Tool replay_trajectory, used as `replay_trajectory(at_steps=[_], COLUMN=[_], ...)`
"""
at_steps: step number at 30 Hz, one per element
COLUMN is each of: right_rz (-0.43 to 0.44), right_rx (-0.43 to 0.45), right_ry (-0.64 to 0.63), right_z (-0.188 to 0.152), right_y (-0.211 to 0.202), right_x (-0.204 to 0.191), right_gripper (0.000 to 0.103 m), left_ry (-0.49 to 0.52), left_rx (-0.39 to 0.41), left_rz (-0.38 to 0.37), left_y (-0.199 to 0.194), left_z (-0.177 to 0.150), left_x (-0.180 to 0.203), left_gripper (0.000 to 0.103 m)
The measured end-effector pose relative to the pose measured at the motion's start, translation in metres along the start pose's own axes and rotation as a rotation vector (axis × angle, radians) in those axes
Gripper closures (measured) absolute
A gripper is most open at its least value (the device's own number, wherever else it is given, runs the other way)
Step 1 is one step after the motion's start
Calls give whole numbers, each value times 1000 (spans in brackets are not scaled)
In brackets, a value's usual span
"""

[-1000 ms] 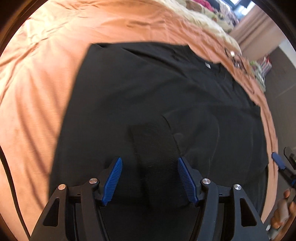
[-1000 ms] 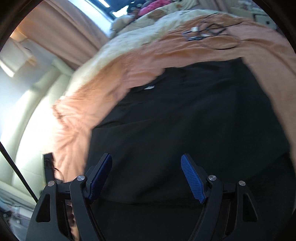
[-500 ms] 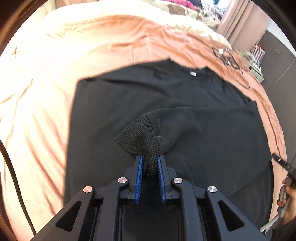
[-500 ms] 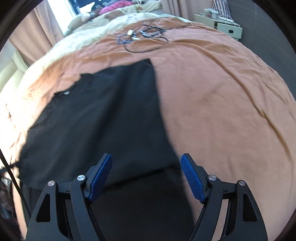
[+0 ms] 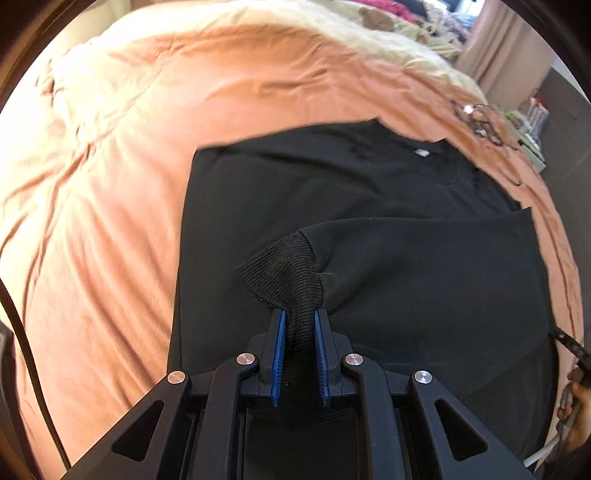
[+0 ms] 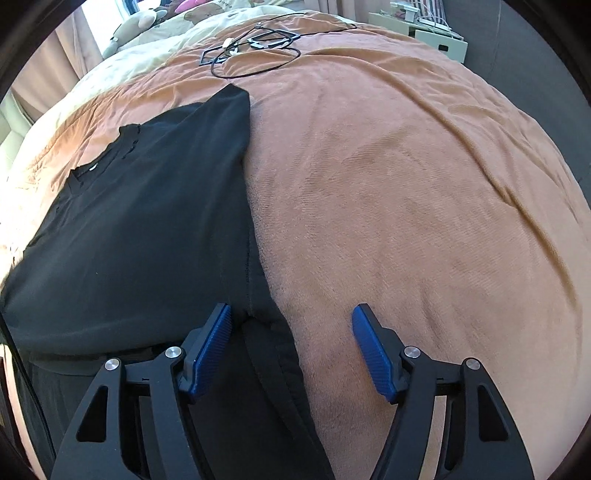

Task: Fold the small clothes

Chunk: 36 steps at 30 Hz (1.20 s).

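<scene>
A black long-sleeved top (image 5: pixel 332 192) lies flat on an orange bedspread (image 5: pixel 110 221), collar at the far side. My left gripper (image 5: pixel 298 321) is shut on the ribbed cuff (image 5: pixel 284 269) of a sleeve folded across the body and holds it lifted a little. In the right wrist view the same top (image 6: pixel 147 206) fills the left half. My right gripper (image 6: pixel 291 328) is open and empty, low over the top's right edge, left finger over black cloth, right finger over the bedspread (image 6: pixel 406 184).
Black cables and a small frame (image 6: pixel 255 40) lie on the bedspread beyond the top, also in the left wrist view (image 5: pixel 480 122). Pale bedding and soft toys (image 6: pixel 140 22) sit at the far end. White furniture (image 6: pixel 439 37) stands past the bed.
My left gripper closed on the sleeve cuff and lifted it slightly. My right gripper swung right, from over the body of the top to its right edge, staying open.
</scene>
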State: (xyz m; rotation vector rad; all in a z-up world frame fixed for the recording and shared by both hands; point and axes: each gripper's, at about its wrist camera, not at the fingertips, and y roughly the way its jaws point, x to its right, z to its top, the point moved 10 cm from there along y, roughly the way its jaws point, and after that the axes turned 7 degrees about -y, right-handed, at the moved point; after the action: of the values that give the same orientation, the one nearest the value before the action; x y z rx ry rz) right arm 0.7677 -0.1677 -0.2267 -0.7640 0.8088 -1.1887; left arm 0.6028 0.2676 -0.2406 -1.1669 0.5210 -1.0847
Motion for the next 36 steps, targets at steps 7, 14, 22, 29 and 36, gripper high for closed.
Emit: replay_trajectory(at_steps=[7,14,22,29,36], right_rz=[6,28,61,101,147], right_rx=[-19,-1,39,28,5], right_ry=[-51,-31,-101,-156,-161], right_z=[-11,-21,-58,-115,-172], right_y=[5,-11,-69,-125,-157], right_x=[-7,5,13,30,43], right_gripper=[37,37,37,37,37], left_ry=[15,-12,-48,-65,-108], left_rx=[-48,-30,-13,-21,-33], left_rz=[-31,0,-37,-68,-77], left_y=[22,-7,-53,-89,-112], left_z=[-13,-27,-73,-139,-211], left_x=[-18,-55,-80,-94,-114], left_gripper=[67,57,57,57,57])
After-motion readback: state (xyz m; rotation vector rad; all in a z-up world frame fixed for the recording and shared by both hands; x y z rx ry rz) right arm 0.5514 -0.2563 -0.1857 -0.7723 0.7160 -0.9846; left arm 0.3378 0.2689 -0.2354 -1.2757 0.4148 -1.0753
